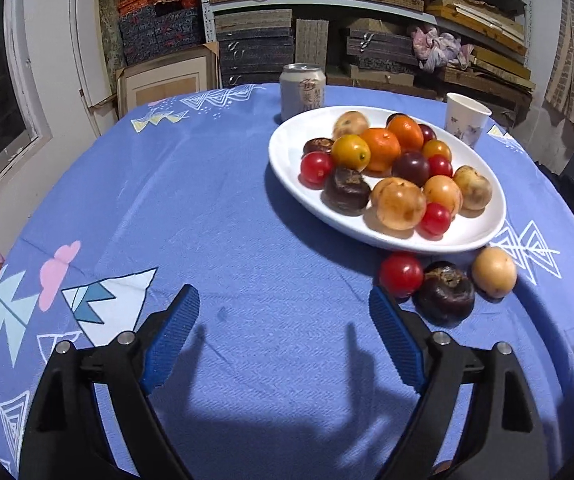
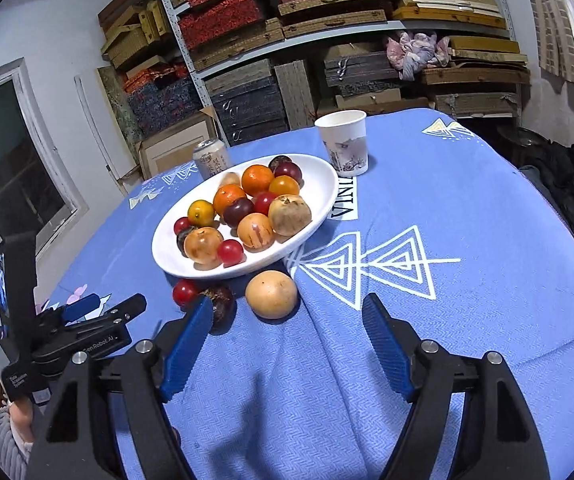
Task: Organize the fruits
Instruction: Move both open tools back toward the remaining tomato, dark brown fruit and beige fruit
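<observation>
the left wrist view looks forward and down from low over the near left of the blue patterned tablecloth [image 1: 215, 208], with the white oval plate of fruit [image 1: 483, 236] ahead to its right. the right wrist view faces the same white oval plate [image 2: 167, 258] from nearby, further right, tilted. both share the silver drink can [image 1: 302, 90] and far shelves.

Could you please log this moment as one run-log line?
left gripper: open, empty | right gripper: open, empty | plate: full | three fruits beside plate: tomato, chestnut, tan fruit
</observation>
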The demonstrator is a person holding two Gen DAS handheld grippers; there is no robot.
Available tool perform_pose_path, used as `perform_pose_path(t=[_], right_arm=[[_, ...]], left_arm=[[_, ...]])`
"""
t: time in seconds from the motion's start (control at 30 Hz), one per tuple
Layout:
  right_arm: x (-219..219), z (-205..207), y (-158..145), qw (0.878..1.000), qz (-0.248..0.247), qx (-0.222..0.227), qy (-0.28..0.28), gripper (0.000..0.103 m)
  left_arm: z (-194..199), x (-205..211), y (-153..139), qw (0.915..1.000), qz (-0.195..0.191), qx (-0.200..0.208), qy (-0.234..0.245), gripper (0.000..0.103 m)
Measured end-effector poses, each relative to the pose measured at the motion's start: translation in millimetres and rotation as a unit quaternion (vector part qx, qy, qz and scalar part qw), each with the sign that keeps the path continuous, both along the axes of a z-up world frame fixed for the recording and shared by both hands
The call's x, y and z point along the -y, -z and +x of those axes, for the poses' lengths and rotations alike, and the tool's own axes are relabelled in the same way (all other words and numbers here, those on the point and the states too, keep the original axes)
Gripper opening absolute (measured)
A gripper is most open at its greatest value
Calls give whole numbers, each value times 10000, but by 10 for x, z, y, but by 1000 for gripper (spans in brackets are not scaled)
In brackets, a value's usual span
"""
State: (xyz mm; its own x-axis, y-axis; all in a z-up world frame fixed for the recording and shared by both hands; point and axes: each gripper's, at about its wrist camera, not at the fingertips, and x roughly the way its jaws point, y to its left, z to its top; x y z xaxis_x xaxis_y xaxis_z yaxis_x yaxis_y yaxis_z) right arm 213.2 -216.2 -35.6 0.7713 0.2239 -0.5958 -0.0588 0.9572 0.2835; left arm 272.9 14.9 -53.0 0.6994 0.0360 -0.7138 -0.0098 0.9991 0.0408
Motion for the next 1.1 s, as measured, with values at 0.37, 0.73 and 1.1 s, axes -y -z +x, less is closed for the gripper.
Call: perform_pose_path(t=[0.37,0.73,1.1], right_arm=[[26,-47,-55,10000,-2,88,13,86],[-19,-51,-41,9999,-69,76,-90,86],[-23,-71,-75,9999,17,119,-88,86]], left_arm=[[215,268,48,9995,-37,-67,318,85],[325,386,133,9992,39,-77,390,91],[236,145,104,9997,214,39,146,93]])
